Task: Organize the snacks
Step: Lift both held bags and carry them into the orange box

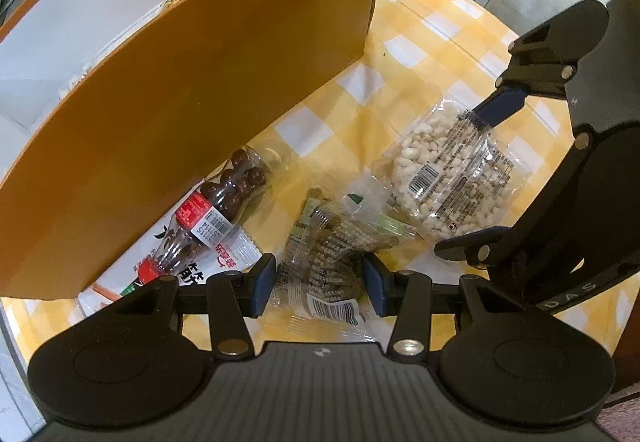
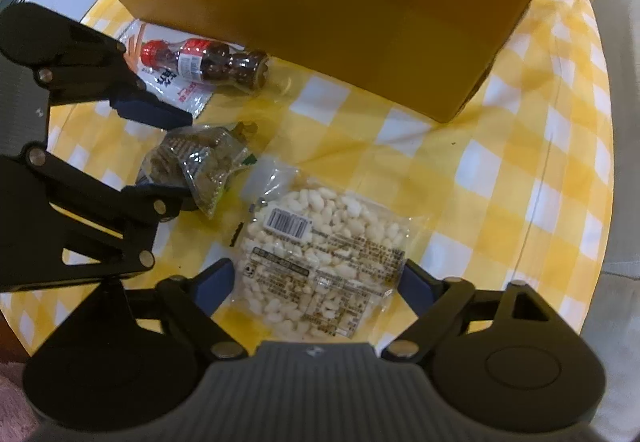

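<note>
L gripper [image 1: 320,284] points down over the green pack [image 1: 332,242]; jaws narrowed, pads at both sides of the crinkled film, looks like a pinch on it, pack on the cloth [image 1: 420,42]. R gripper [image 2: 316,282] also points down, jaws wide, straddling the white-puff bag [image 2: 320,254]; pads beside the bag edges, not pressing. Bag lies flat on cloth, just beside the green pack. Choc-ball bottle [image 1: 218,210] lies on its side atop a flat printed sachet [image 1: 236,254], close against the orange box [image 1: 192,122] wall. Some snacks visible inside box over the wall.

Risks (judgement):
- L pinch may catch only loose film → pack slips or tears on lift.
- R bag wide and flat; closing from the sides could buckle it or crush puffs, or pads slide over the top w/o grip.
- Both grippers close together → linkages may collide when lifting.
- Box wall tall and near; a low carry could knock it or hit the bottle, which could roll.
</note>
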The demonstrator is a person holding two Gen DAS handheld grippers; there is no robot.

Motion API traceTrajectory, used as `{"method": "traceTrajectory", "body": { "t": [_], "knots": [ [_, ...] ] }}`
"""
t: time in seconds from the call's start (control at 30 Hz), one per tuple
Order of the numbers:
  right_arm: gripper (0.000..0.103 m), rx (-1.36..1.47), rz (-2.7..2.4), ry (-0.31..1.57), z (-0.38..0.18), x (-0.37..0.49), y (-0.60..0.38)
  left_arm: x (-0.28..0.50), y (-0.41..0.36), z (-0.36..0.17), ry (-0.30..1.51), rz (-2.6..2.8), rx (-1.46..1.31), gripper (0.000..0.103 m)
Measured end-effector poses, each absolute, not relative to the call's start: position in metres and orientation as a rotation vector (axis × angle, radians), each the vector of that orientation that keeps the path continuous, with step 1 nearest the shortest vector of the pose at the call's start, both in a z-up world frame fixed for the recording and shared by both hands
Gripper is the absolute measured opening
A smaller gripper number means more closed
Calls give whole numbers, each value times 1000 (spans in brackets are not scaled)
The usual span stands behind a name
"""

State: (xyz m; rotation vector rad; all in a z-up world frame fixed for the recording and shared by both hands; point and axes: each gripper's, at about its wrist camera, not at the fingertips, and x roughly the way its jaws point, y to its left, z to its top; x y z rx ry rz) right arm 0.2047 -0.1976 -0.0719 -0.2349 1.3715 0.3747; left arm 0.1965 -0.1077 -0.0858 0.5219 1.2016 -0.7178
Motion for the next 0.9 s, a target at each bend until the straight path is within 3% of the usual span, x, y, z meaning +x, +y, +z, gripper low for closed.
{"method": "traceTrajectory", "body": {
  "t": [0.4,0.9],
  "knots": [
    [79,-284,402,1378,-54,194,-196,183,-96,-57,1225,-725,456,54],
    [79,-434,420,1351,29,203,-186,199,-87,11,1311,-632,395,53]
  ]
}}
